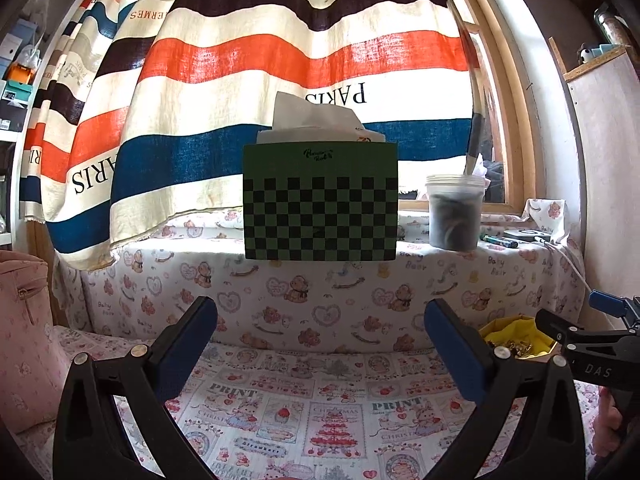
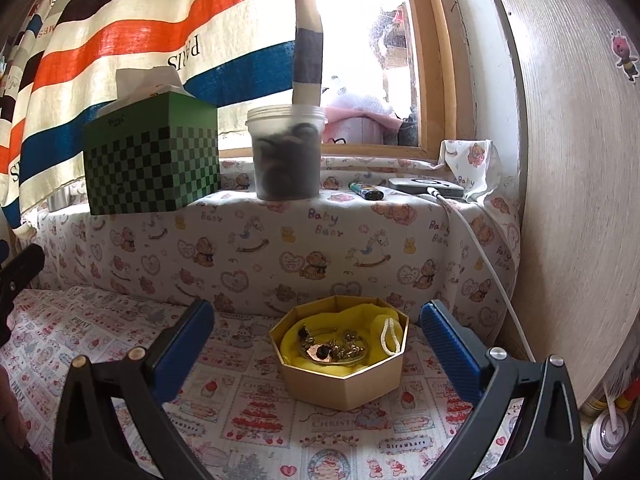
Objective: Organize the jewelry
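Both grippers are up and spread wide, gripping nothing. Over on the right gripper, the blue-padded fingers stand released on either side of a tan octagonal box, which sits on the printed patchwork cloth just ahead of them. Inside that box there's a crumpled yellow fabric lining, and lying on it a tangle of gold-coloured jewelry, with a pale cord loop off to its right side. The pieces are too small to tell apart.

Now the left gripper: fingers released too, pointing at bare cloth, with the yellow-lined box just peeking out behind its right finger.

Up on the ledge draped in teddy-bear fabric, a green checkered tissue box stands beside a clear plastic jar of dark contents. Further right lie a lighter and a flat grey device with a white cable running down. Behind it all hangs a striped curtain in orange, blue, cream and dark bands.
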`<state>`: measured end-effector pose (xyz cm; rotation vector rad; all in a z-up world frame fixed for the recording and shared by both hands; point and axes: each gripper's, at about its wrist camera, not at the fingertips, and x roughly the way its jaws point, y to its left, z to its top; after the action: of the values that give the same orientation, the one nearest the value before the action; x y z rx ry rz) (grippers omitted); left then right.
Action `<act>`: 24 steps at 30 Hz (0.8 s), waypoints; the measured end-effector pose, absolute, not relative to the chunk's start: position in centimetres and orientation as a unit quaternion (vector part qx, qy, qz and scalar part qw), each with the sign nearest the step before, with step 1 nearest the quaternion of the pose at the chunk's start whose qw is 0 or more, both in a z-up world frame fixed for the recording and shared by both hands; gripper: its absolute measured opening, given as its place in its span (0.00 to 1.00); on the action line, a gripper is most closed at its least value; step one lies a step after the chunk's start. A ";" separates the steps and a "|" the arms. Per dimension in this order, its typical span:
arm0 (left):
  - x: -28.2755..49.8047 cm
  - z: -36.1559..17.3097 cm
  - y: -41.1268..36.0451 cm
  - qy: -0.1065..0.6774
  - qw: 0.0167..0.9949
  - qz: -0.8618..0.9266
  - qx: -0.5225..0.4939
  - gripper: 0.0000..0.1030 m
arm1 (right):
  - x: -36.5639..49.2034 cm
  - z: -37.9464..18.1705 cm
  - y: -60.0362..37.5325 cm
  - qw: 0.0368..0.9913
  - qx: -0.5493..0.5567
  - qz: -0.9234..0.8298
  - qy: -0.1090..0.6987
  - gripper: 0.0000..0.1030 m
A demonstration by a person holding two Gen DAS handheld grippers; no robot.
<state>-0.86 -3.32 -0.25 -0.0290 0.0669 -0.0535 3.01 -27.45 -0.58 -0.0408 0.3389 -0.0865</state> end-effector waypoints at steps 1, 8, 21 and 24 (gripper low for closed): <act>-1.0 -0.2 -3.4 0.031 0.999 -0.027 -0.013 1.00 | 3.0 -0.6 -27.5 0.985 -0.021 -0.042 0.168 1.00; -1.8 -0.1 -3.9 0.012 1.000 -0.025 0.000 1.00 | 3.1 -0.6 -27.4 0.984 -0.023 -0.040 0.170 1.00; -1.5 -0.2 -4.0 0.022 0.999 -0.028 -0.002 1.00 | 3.0 -0.6 -27.3 0.985 -0.025 -0.039 0.169 1.00; -1.4 -0.2 -4.1 0.026 0.999 -0.024 -0.001 1.00 | 3.1 -0.5 -27.3 0.984 -0.025 -0.040 0.169 1.00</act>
<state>-1.36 -4.05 -0.20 -0.0015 0.0516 -0.0479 3.07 -27.29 -0.55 -0.0494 0.3403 -0.0805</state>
